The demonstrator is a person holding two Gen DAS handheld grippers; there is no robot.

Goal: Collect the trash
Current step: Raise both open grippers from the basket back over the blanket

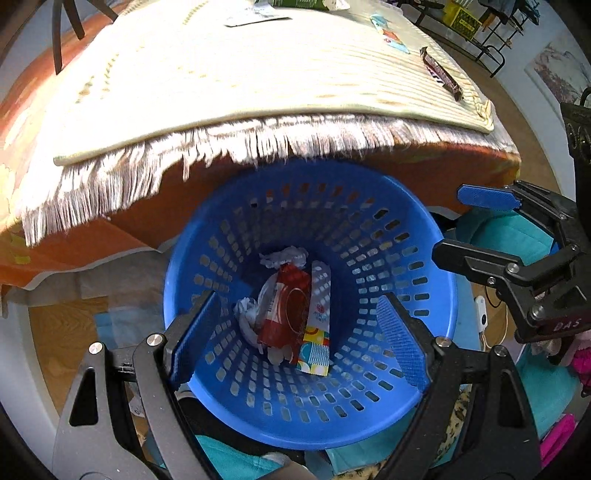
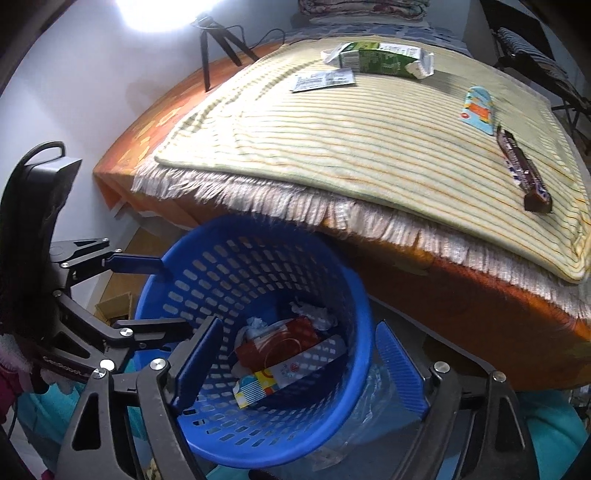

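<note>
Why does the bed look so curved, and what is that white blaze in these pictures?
Fisheye lenses bend straight edges in both views, so the striped blanket bulges like a dome. In the right wrist view a lamp burns out to pure white, top left. In the left wrist view the blanket itself is overexposed, while the blue basket below stays evenly lit and sharp.

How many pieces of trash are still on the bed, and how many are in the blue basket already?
On the bed: 4 (green carton, flat grey packet, colourful wrapper, brown bar wrapper)
In the blue basket: at least 4 (red wrapper, colourful wrapper, crumpled tissues)
Total: at least 8
</note>
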